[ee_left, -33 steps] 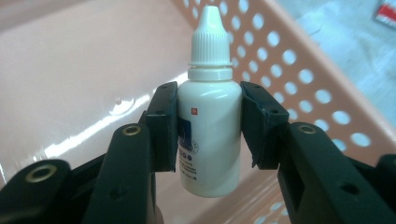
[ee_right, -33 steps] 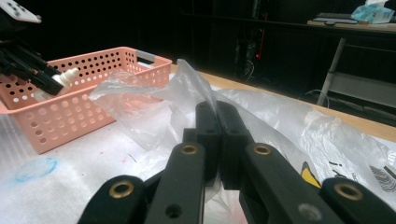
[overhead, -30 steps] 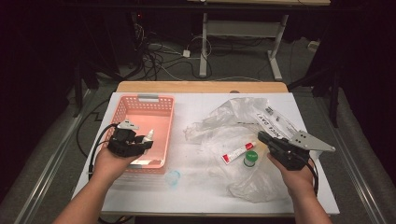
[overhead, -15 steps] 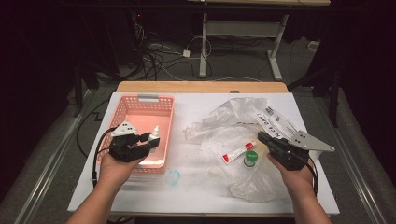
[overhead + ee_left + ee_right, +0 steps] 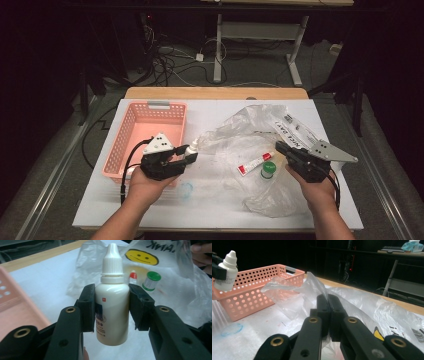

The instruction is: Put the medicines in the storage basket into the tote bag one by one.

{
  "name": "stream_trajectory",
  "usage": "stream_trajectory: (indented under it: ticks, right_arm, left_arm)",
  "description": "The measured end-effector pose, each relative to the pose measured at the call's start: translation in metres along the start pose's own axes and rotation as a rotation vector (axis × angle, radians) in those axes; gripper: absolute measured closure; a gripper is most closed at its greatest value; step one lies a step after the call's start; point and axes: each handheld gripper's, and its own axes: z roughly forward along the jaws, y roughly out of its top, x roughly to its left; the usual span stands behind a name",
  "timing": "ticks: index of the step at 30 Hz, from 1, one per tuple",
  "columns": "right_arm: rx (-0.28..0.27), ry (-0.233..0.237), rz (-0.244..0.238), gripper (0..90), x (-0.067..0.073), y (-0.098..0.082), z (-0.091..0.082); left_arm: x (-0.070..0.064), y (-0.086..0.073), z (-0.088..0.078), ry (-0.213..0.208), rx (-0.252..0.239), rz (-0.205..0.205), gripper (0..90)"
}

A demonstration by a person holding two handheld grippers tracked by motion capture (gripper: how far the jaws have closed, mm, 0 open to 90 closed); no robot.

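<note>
My left gripper [image 5: 186, 157] is shut on a white dropper bottle [image 5: 111, 307], its pads pressing both sides of the body and the cap pointing away from my hand. It hovers just right of the pink basket [image 5: 150, 107], near the left edge of a clear plastic bag [image 5: 240, 132]. The bottle [image 5: 227, 267] also shows at the far left of the right gripper view. My right gripper [image 5: 328, 302] is shut on a fold of the bag's film [image 5: 362, 302] at the bag's right side [image 5: 281, 148]. A red and white tube [image 5: 255, 163] and a green-capped container [image 5: 268, 170] lie inside the bag.
The bag has a yellow smiley print [image 5: 141, 256] and spreads over the right half of the white table top [image 5: 220, 210]. A blue ring mark [image 5: 186, 189] sits on the table in front of the basket. Beyond the table's far wooden edge [image 5: 215, 93] are cables and desk legs.
My left gripper has carried the bottle rightward from over the basket toward the bag, rising a little. The right gripper and the bag have stayed put.
</note>
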Motion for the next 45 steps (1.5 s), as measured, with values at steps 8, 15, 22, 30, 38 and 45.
stream_trajectory:
  ticks: [8, 15, 22, 30, 38, 45]
  right_arm:
    - [-0.002, -0.001, 0.003, 89.3, 0.0, 0.0, 0.0]
    - [-0.002, 0.001, 0.003, 89.3, 0.0, 0.001, 0.0]
    - [-0.005, -0.002, 0.003, 89.3, 0.0, 0.001, -0.001]
    - [-0.007, 0.003, 0.002, 89.3, 0.0, 0.002, -0.001]
    - [-0.008, 0.005, 0.002, 89.3, 0.0, 0.002, 0.0]
    - [-0.007, 0.008, 0.006, 89.3, 0.001, 0.002, 0.0]
  left_arm:
    - [-0.02, 0.003, 0.035, -0.046, 0.028, 0.033, 58.2]
    - [-0.031, 0.003, 0.065, -0.073, 0.044, 0.044, 58.2]
    - [-0.038, 0.004, 0.093, -0.072, 0.065, 0.057, 58.2]
    - [-0.04, 0.006, 0.12, -0.043, 0.085, 0.081, 58.2]
    - [-0.037, 0.008, 0.145, -0.011, 0.093, 0.085, 58.2]
    - [-0.034, 0.012, 0.164, -0.001, 0.092, 0.088, 58.2]
